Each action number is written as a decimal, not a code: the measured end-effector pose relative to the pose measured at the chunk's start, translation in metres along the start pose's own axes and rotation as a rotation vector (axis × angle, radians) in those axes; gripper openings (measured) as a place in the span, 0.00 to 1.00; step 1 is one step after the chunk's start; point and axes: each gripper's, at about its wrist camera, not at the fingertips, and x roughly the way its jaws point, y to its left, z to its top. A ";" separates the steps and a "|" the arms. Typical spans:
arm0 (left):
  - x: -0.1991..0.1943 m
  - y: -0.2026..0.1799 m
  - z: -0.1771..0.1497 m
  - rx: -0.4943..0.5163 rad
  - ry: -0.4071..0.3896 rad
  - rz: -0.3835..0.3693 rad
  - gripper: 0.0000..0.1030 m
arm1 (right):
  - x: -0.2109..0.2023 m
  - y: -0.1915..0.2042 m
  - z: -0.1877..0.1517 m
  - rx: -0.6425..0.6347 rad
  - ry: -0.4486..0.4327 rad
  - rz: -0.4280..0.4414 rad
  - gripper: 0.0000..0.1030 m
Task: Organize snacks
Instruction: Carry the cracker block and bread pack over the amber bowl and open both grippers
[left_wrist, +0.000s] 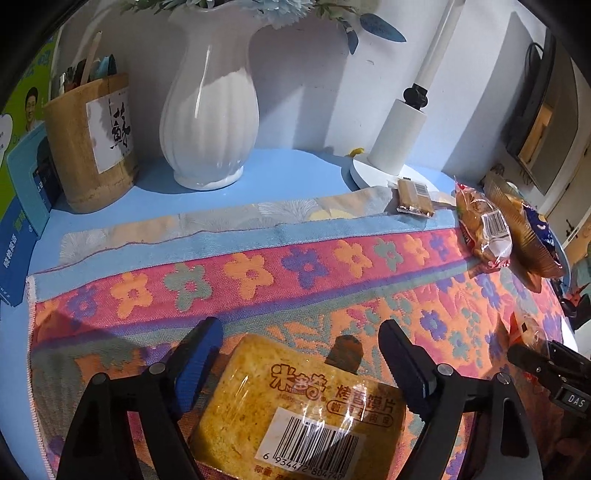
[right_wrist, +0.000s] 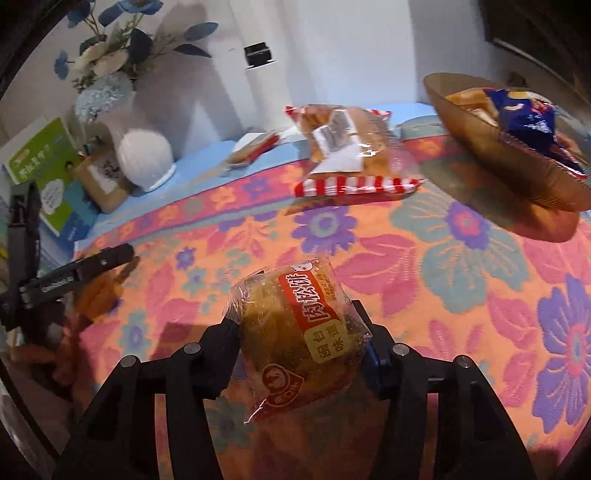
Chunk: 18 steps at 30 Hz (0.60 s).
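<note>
My left gripper (left_wrist: 299, 354) is open, its fingers on either side of a yellow toasted-bun-slice packet (left_wrist: 295, 410) that lies on the flowered cloth (left_wrist: 258, 280). My right gripper (right_wrist: 299, 325) is shut on a round meat-floss cake packet (right_wrist: 295, 332) and holds it above the cloth (right_wrist: 424, 258). A brown snack bowl (right_wrist: 509, 173) at the far right holds a blue packet (right_wrist: 524, 122) and other snacks. A red-striped bread packet (right_wrist: 351, 147) lies next to the bowl. It also shows in the left wrist view (left_wrist: 484, 229), with a small biscuit bar (left_wrist: 413, 197) behind it.
A white vase (left_wrist: 208, 110), a bamboo holder (left_wrist: 92, 144), books (left_wrist: 22, 221) and a white lamp base (left_wrist: 391, 173) stand along the wall at the back. My right gripper shows at the right edge of the left wrist view (left_wrist: 550, 369).
</note>
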 end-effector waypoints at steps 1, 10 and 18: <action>0.000 0.000 0.000 0.001 0.001 0.000 0.82 | 0.006 0.001 0.004 0.002 0.003 0.010 0.53; -0.014 0.017 -0.002 -0.121 -0.052 -0.027 0.43 | -0.018 0.008 0.058 0.053 -0.050 0.065 0.52; -0.039 0.037 -0.031 -0.290 -0.118 -0.062 0.94 | -0.067 -0.005 0.089 0.101 -0.140 0.111 0.52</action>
